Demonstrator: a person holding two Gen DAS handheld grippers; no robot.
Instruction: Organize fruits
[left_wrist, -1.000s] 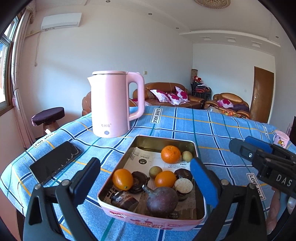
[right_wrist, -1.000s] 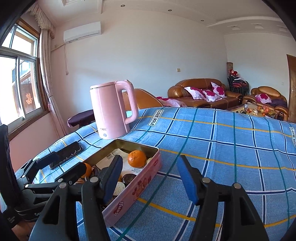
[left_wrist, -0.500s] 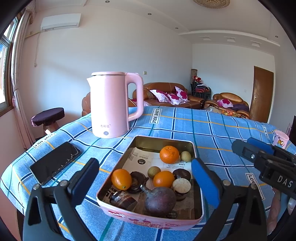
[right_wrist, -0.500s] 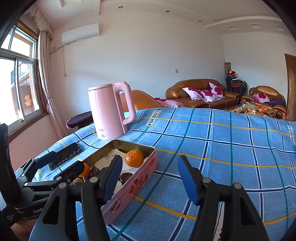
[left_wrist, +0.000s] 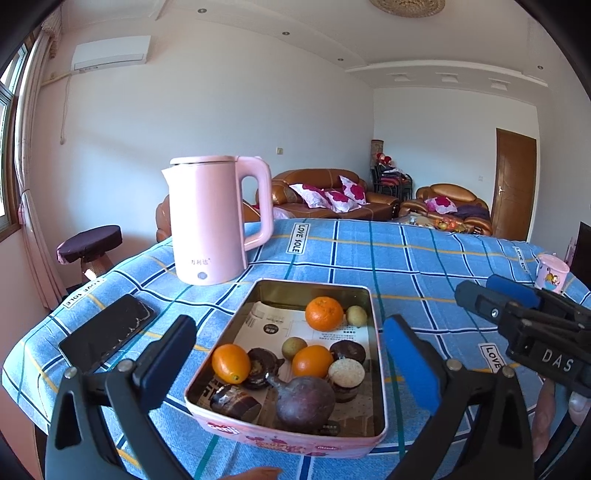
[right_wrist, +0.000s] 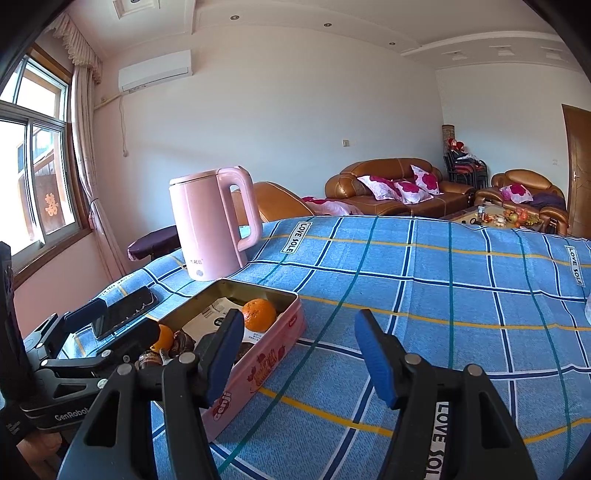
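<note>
A pink rectangular tin (left_wrist: 284, 437) (right_wrist: 266, 363) sits on the blue plaid tablecloth. It holds a mandarin (left_wrist: 324, 313) (right_wrist: 259, 315), two smaller orange fruits (left_wrist: 231, 363) (left_wrist: 312, 361), small greenish fruits (left_wrist: 294, 347), dark round fruits and a purple passion fruit (left_wrist: 305, 402). My left gripper (left_wrist: 291, 363) is open and empty, its blue-padded fingers on either side of the tin's near end. My right gripper (right_wrist: 299, 354) is open and empty, just right of the tin; it shows at the right of the left wrist view (left_wrist: 517, 314).
A pink electric kettle (left_wrist: 212, 221) (right_wrist: 214, 225) stands behind the tin. A black phone (left_wrist: 107, 334) (right_wrist: 125, 312) lies near the table's left edge. A small pink cup (left_wrist: 551, 271) sits at the far right. Sofas and a stool stand beyond the table.
Both views have shifted slightly; the tin sits a little further left in the right wrist view. Both grippers stay open and empty.
</note>
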